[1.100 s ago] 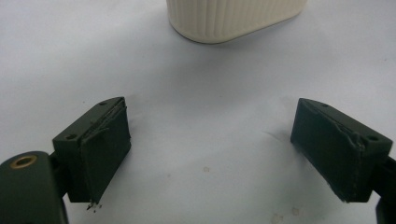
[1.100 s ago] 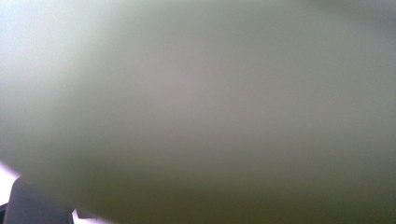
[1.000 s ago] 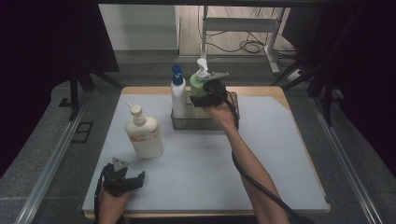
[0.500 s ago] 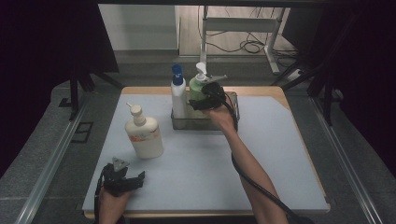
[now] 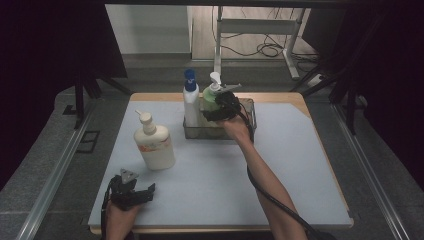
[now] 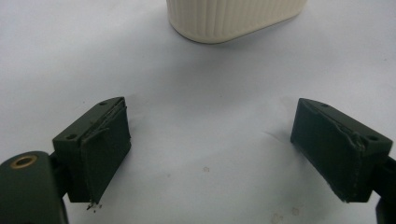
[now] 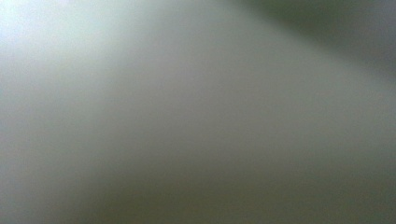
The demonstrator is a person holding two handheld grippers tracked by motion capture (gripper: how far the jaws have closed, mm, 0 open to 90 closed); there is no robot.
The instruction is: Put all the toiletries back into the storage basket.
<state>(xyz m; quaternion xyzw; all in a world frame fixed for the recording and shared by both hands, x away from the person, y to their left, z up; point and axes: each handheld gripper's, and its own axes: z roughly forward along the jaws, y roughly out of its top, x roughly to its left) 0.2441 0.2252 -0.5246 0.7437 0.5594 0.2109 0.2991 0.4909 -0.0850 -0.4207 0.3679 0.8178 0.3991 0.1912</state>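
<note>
- The right gripper (image 5: 216,111) is against the green pump bottle (image 5: 210,97), which stands upright in a clear rectangular bin (image 5: 248,107) at the far middle of the surface (image 5: 300,165)
- In the high view its jaws sit at the bottle's body, but the hand and gripper body hide the pads; the right gripper view is a pale green blur pressed close, so I cannot tell whether the jaws grasp the bottle or stand released around it
- A white bottle with a blue cap (image 5: 190,102) stands upright in the same bin, just beside the green bottle on its left
- A cream pump bottle (image 5: 154,146) stands upright on the surface outside the bin, nearer the person and to the left; an orange band of label runs across its front, with the writing too small to read
- In the left gripper view the ribbed base of that cream bottle (image 6: 233,18) lies ahead of the jaws, apart from them
- The left gripper (image 5: 147,191) rests low at the near left edge of the surface, its jaws released and wide apart with bare surface between them
- No brand or lettering is legible on any bottle
- A black cable (image 5: 280,202) trails from the right gripper along the forearm
</note>
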